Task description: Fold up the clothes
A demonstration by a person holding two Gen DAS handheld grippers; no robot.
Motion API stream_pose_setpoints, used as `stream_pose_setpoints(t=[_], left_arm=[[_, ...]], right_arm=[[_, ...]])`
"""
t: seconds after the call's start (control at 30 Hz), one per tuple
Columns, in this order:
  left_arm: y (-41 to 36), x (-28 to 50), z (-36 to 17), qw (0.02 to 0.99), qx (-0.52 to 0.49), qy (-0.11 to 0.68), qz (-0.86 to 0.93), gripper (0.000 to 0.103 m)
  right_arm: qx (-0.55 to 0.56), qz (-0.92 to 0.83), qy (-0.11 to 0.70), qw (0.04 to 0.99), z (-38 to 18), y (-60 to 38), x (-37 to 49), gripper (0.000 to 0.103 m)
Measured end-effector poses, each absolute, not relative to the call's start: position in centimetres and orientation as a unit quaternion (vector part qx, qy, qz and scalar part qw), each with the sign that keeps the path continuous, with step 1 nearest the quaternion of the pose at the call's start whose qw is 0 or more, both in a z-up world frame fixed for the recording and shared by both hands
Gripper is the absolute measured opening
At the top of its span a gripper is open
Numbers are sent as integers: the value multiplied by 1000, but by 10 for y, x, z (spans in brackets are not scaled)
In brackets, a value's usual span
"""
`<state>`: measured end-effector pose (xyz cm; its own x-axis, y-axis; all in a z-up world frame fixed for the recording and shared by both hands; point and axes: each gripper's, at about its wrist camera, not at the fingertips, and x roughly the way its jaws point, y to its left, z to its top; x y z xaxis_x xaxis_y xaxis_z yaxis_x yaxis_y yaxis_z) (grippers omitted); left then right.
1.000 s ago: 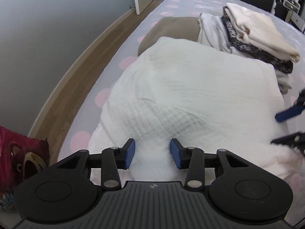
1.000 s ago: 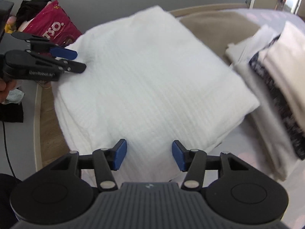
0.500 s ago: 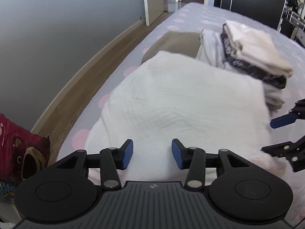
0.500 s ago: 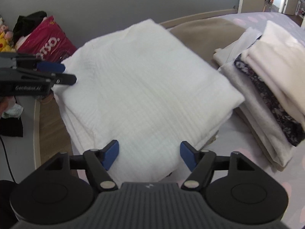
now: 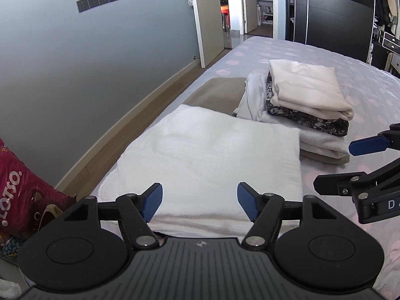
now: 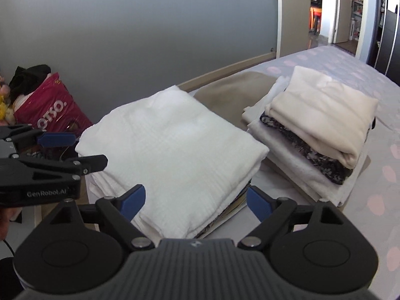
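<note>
A folded white waffle-weave garment [image 5: 212,155] [image 6: 175,155] lies flat on the bed, on top of other folded pieces. My left gripper [image 5: 200,202] hovers above its near edge, jaws opening, with nothing between its blue pads. My right gripper [image 6: 195,202] hangs over the garment's near corner, jaws also opening and holding nothing. Each gripper shows in the other's view: the right one [image 5: 355,165] at the right edge, the left one [image 6: 75,150] at the left edge. Neither touches the cloth.
A stack of folded clothes [image 5: 307,105] [image 6: 317,130], cream on top, stands beside the white garment. A tan cloth [image 5: 220,92] lies behind. The dotted lilac bedsheet [image 5: 325,57] stretches beyond. A red bag [image 6: 50,107] sits on the floor by the grey wall.
Both grippers have lifted and drawn back from the white garment, and their jaws have spread wider. The garment stays folded on the bed.
</note>
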<state>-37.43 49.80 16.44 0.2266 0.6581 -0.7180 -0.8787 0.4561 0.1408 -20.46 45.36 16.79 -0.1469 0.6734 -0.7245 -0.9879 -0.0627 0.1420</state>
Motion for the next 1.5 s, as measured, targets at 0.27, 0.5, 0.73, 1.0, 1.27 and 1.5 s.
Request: stream_pose_setpoints(t=[0.27, 0.5, 0.73, 1.0, 1.27, 1.5], left_arm=[[474, -365, 159, 744, -128, 365, 545, 69], [464, -373, 148, 738, -180, 352, 547, 70], [460, -374, 139, 729, -193, 361, 549, 70], [457, -370, 138, 729, -194, 362, 548, 70], [457, -370, 138, 727, -193, 362, 551, 70], [456, -369, 138, 726, -192, 363, 552, 69]], right_arm=[[-216, 677, 310, 631, 166, 430, -210, 90], [-201, 664, 344, 633, 147, 421, -212, 90], [-195, 651, 355, 641, 134, 416, -213, 90], [-195, 654, 344, 645, 139, 413, -215, 90], [-192, 653, 346, 646, 138, 411, -215, 90], [-194, 651, 344, 649, 139, 409, -217, 90]])
